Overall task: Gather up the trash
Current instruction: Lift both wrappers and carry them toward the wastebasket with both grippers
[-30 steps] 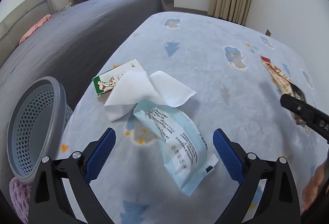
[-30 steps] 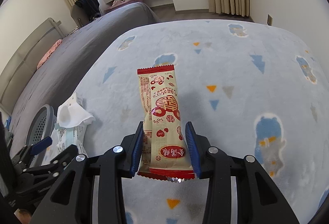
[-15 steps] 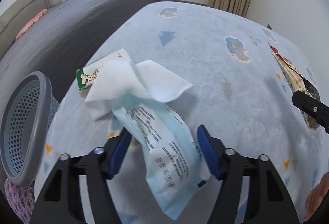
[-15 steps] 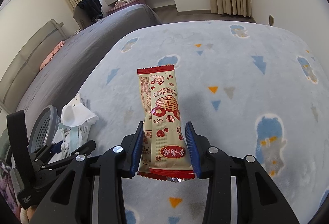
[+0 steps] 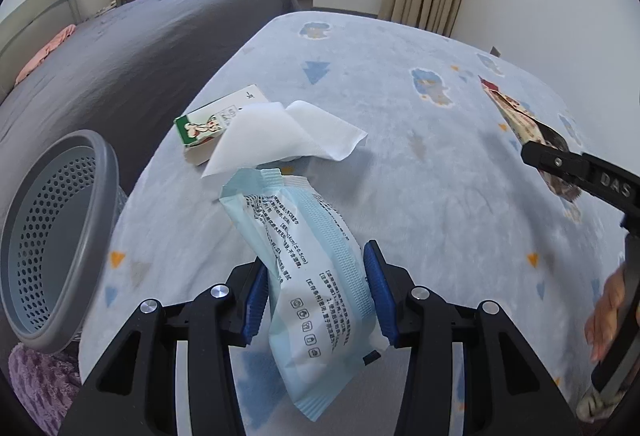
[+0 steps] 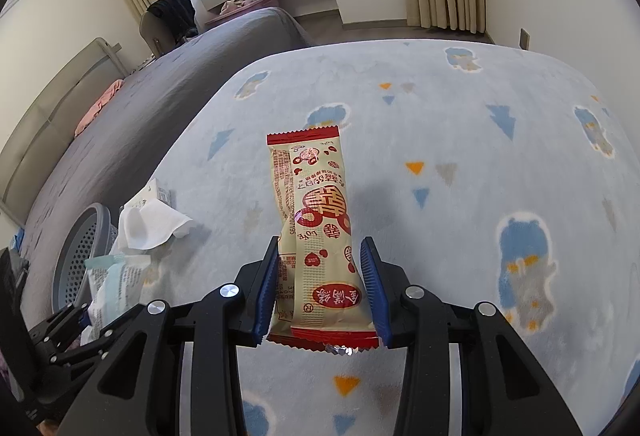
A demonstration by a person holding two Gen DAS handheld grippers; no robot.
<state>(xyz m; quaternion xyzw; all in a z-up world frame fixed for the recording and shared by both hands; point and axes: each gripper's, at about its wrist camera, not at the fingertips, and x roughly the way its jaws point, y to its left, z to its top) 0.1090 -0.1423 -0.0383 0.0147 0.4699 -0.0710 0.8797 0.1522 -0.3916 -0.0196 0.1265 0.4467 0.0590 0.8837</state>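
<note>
1. Starting at the left edge of the rug (image 5: 400, 140), you have the grey perforated basket (image 5: 60, 236) just off the rug, its mouth tipped toward you; it is the likely drop point, I judge.
2. Your left gripper (image 5: 316, 292) has its jaws drawn in narrow on the pale blue wipes packet (image 5: 308, 268), pinching it across its lower half. The packet is soft, crinkly film and looks light and nearly empty; its free upper end sags away from the pads and appears lifted off the rug. The film is probably slippery, so keep the pinch firm.
3. Just beyond it, near the rug's left edge, lies the white tissue (image 5: 280, 136), limp and feather-light, draped over one end of the small carton (image 5: 212, 124). Take the tissue at a raised fold; the carton is stiff card, so grip it across its narrow sides.
4. Your right gripper (image 6: 320, 288) has its jaws closed narrow on the red-and-cream snack wrapper (image 6: 320, 228), gripped near its bottom seal and standing up out of the pads above the middle of the rug. It is thin, glossy and floppy, and a slack grip could let it slide out.
</note>
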